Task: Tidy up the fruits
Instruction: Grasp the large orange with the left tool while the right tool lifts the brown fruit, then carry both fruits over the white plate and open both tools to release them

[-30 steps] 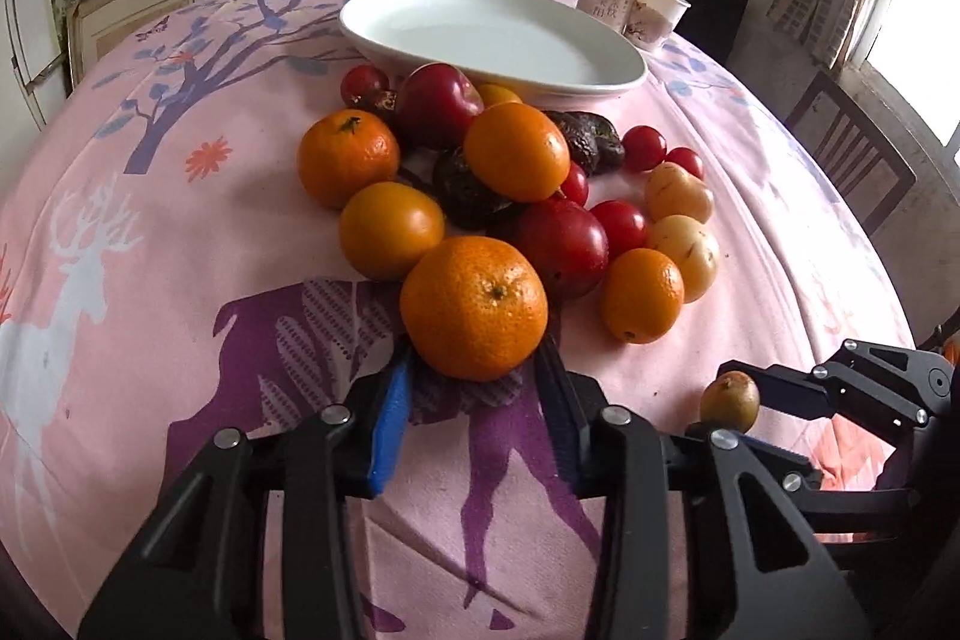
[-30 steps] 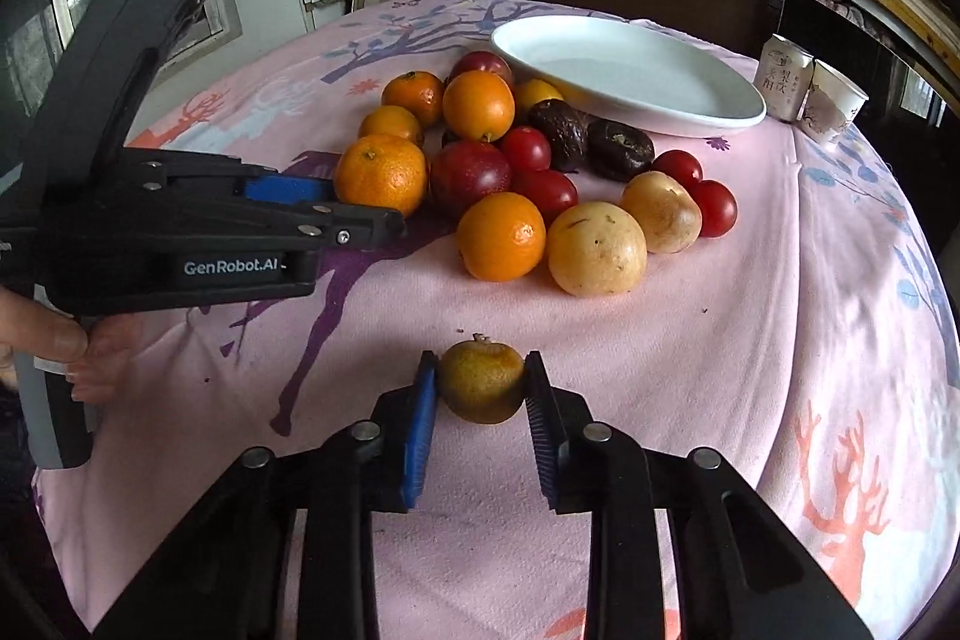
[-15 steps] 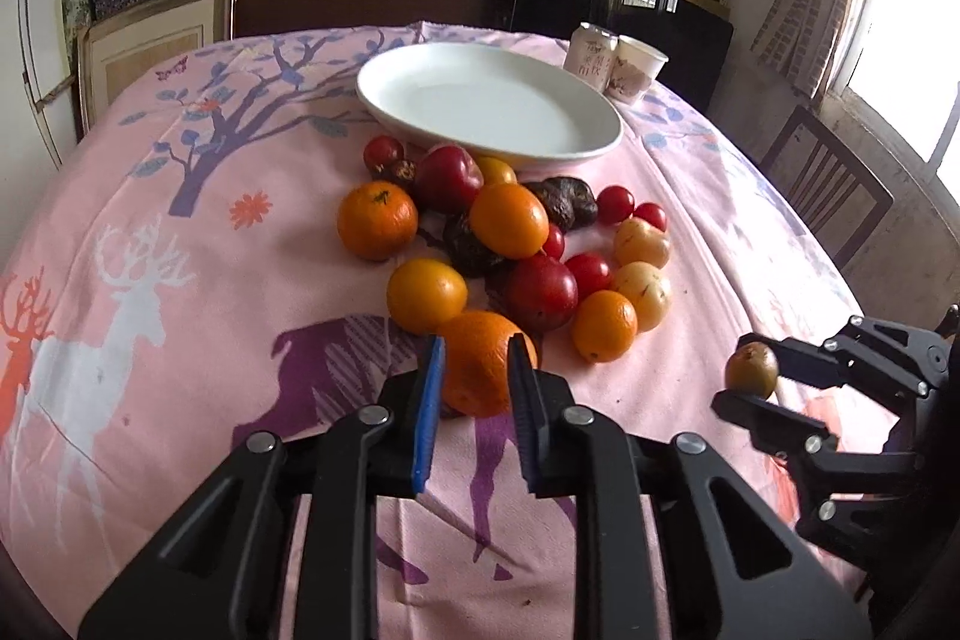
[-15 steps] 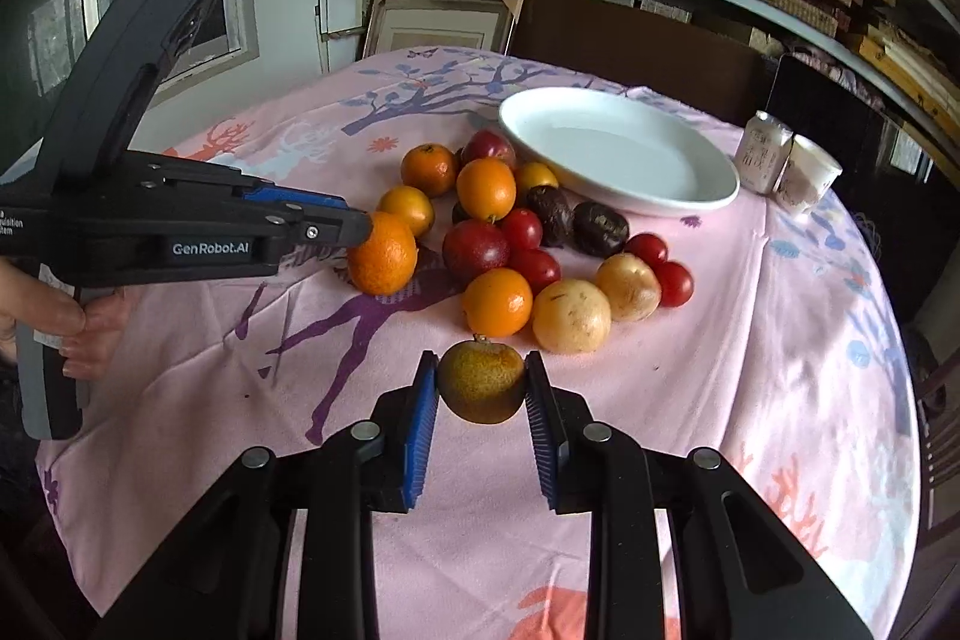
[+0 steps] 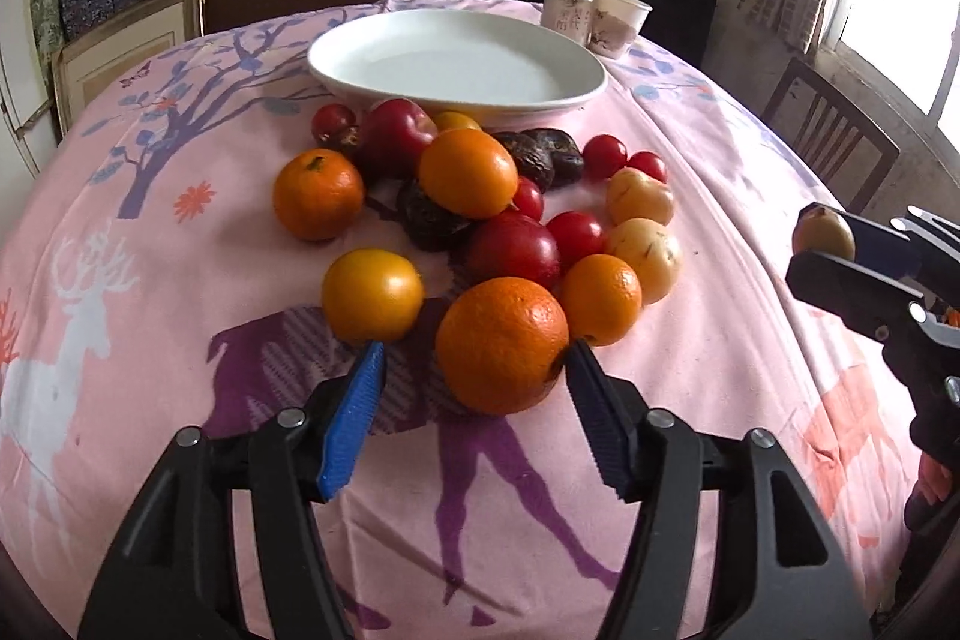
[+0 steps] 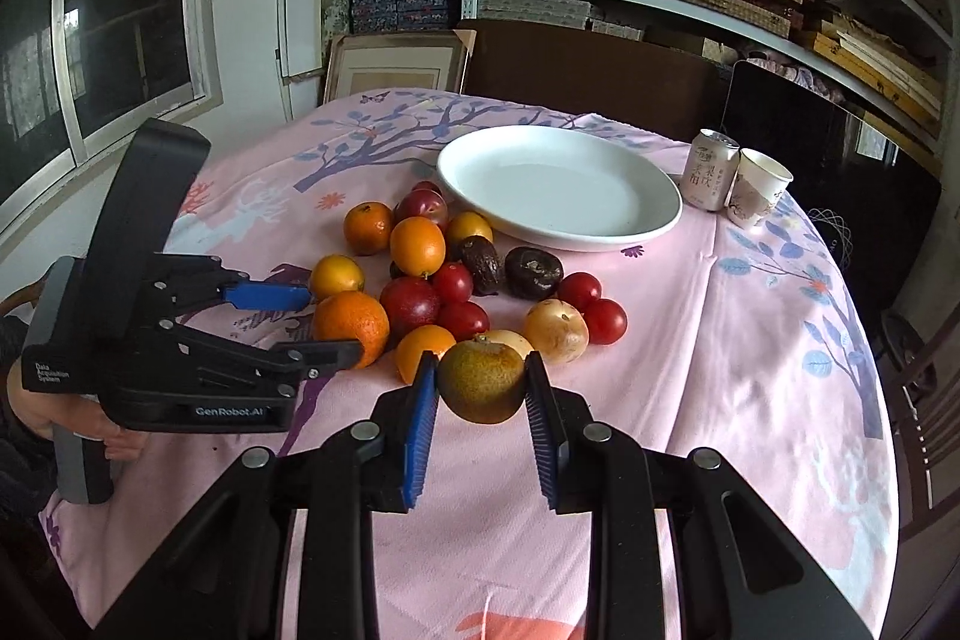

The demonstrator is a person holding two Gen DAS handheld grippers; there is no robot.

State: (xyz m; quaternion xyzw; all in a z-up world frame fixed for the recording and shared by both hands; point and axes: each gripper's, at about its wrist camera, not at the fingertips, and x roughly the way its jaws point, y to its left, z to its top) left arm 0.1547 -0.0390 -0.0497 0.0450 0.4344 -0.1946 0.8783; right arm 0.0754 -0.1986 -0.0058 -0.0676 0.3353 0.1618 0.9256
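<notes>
A pile of oranges, red plums, small tomatoes and dark fruits lies on the pink tablecloth in front of an empty white plate (image 5: pixel 456 70) (image 6: pixel 558 187). My left gripper (image 5: pixel 474 358) (image 6: pixel 318 322) is opening. The large orange (image 5: pixel 501 343) (image 6: pixel 351 319) at the near edge of the pile sits between its jaws. The blue pad stands clear of the orange and the other pad is right beside it. My right gripper (image 6: pixel 480 370) (image 5: pixel 840 250) is shut on a small green-brown fruit (image 6: pixel 480 382) (image 5: pixel 822 232), held above the cloth at the right.
A drink can (image 6: pixel 711 178) and a paper cup (image 6: pixel 759 187) stand right of the plate at the table's far edge. A wooden chair (image 5: pixel 834 142) is at the right side. Shelves of boxes line the back wall. A hand (image 6: pixel 114 445) holds the left gripper.
The left jaws narrowed and drew back from the large orange, then came forward and spread around it. The right gripper has risen with the green-brown fruit still in it.
</notes>
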